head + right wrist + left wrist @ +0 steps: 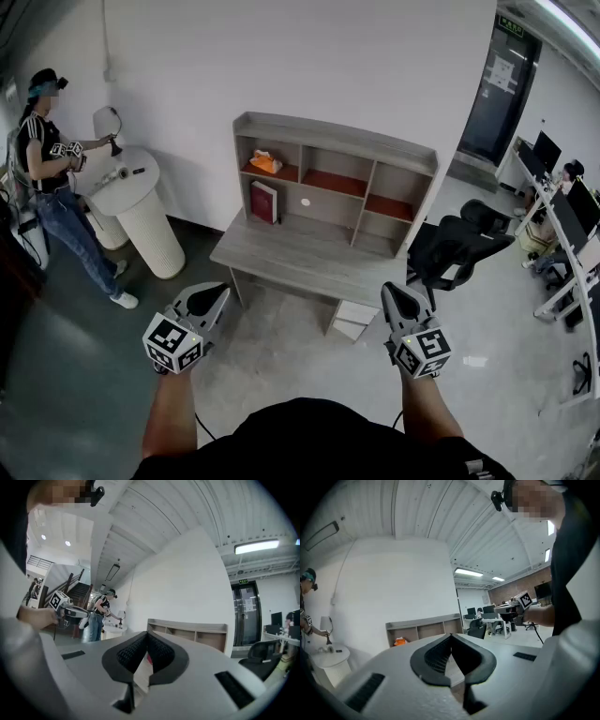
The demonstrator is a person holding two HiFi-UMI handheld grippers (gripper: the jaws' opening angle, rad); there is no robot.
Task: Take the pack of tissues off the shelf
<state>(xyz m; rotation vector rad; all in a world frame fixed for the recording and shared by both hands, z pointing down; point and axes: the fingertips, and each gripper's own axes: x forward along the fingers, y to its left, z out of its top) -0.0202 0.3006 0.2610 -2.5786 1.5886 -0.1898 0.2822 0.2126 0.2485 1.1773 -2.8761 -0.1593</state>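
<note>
Nothing done yet — pack of tissues (265,162) on shelf (337,141), upper centre; left gripper (208,296) and right gripper (401,292) closed, empty, well below.

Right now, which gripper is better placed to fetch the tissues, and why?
Probably left. The tissues lie in the shelf's top-left compartment, on the left gripper's side; the right gripper is further off. Both are shut and empty.

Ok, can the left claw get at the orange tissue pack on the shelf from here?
Probably not yet. The left claw is shut and well short of the desk, while the tissue pack lies in the top-left compartment of the shelf. Its front looks open, so stepping closer should do.
</note>
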